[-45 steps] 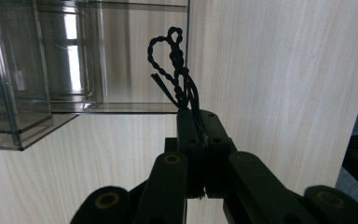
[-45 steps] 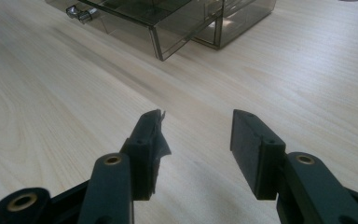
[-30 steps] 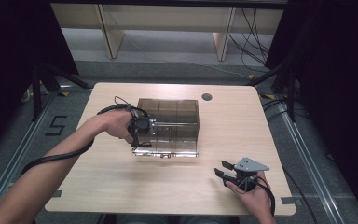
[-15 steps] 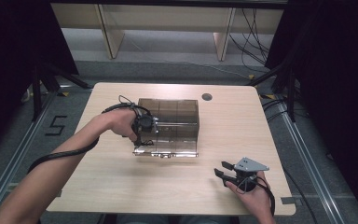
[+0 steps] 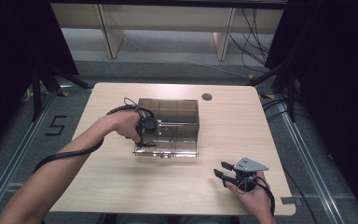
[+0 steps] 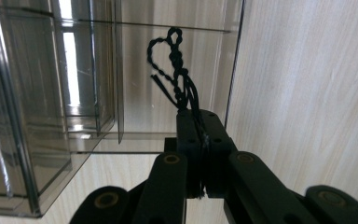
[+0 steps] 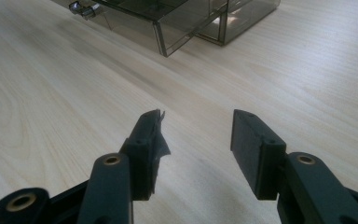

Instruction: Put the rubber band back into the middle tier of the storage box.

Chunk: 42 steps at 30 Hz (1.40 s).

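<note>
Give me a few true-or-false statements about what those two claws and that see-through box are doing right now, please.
1. The left claw is pinched shut on a black cord. True.
2. The right claw is clamped on the box. False: its jaws stand apart, holding nothing, low over the bare table.
3. The smoky clear box has a drawer pulled out toward the person. True.
4. The box stands on the floor. False: it stands on the wooden table.
5. The right claw is next to the box. False: it is near the table's front right corner, apart from the box.

Glossy clear-plastic box (image 5: 170,126) – matt wood table (image 5: 121,186)
</note>
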Each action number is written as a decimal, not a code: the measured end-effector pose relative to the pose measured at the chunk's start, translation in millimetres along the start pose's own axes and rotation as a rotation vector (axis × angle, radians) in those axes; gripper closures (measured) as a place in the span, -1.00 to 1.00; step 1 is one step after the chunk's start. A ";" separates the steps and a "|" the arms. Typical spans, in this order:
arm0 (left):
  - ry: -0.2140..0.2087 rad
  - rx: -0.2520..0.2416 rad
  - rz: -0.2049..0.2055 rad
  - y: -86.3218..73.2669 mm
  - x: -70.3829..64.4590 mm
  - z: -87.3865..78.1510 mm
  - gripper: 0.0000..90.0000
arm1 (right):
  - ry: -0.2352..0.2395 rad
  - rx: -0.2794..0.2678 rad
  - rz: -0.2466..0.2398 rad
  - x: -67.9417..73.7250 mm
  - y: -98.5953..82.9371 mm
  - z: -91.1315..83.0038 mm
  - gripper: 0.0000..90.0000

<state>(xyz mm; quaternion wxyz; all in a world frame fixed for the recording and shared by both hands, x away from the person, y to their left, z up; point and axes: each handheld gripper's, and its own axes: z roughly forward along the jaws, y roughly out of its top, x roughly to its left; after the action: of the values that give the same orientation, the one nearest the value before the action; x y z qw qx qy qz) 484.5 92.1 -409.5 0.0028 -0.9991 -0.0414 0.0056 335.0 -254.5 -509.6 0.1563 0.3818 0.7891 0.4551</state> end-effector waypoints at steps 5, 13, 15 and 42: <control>-0.008 -0.002 -0.010 1.6 3.1 7.0 0.94 | -0.002 -0.018 -0.005 -0.9 -0.4 0.6 0.20; -0.024 0.015 -0.013 3.5 4.6 14.6 0.94 | -0.010 -0.014 -0.010 -1.4 -0.2 0.3 0.19; -0.022 0.005 -0.011 3.9 4.8 17.2 0.94 | -0.003 -0.012 -0.005 -1.2 -0.3 -0.5 0.20; -0.018 0.001 -0.016 9.9 3.6 24.0 0.86 | 0.002 -0.020 -0.031 -3.2 -0.4 0.6 0.19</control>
<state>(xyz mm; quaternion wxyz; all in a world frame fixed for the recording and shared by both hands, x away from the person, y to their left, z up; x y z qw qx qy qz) 488.7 82.7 -433.6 0.0031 -0.9987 -0.0496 0.0147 337.3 -256.6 -510.5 0.1667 0.3674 0.7904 0.4609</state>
